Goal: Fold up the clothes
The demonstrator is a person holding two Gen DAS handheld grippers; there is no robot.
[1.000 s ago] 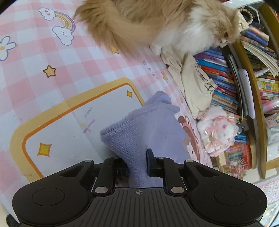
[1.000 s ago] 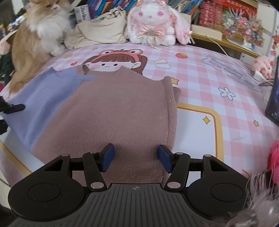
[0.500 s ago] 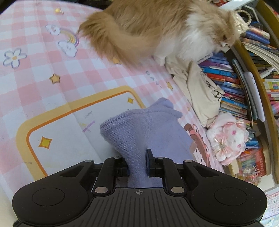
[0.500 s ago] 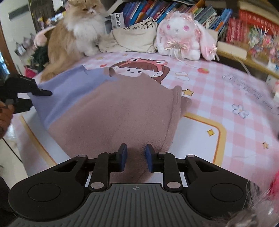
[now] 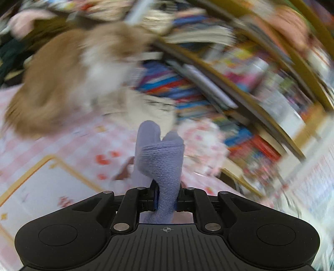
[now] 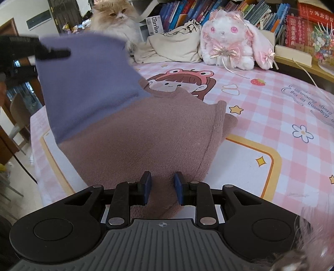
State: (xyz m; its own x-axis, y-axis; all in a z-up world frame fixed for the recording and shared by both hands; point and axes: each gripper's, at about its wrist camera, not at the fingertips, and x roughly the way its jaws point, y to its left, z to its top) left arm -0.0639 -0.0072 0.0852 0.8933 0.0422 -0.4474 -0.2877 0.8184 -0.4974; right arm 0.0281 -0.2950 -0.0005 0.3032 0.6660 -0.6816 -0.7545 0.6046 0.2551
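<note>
A knit garment, purple on one half and brown on the other, lies on the pink checked tablecloth. My left gripper is shut on the purple edge and holds it raised off the table; it shows in the right wrist view at upper left. My right gripper is shut on the brown hem near the table's front edge. The left wrist view is heavily blurred by motion.
A fluffy orange and white cat sits at the back of the table, also in the left wrist view. A cream bag and a pink plush rabbit stand before a bookshelf. A chair stands left.
My left gripper has lifted the purple edge high off the table and swung toward the shelf. My right gripper closed on the brown hem and now holds it.
</note>
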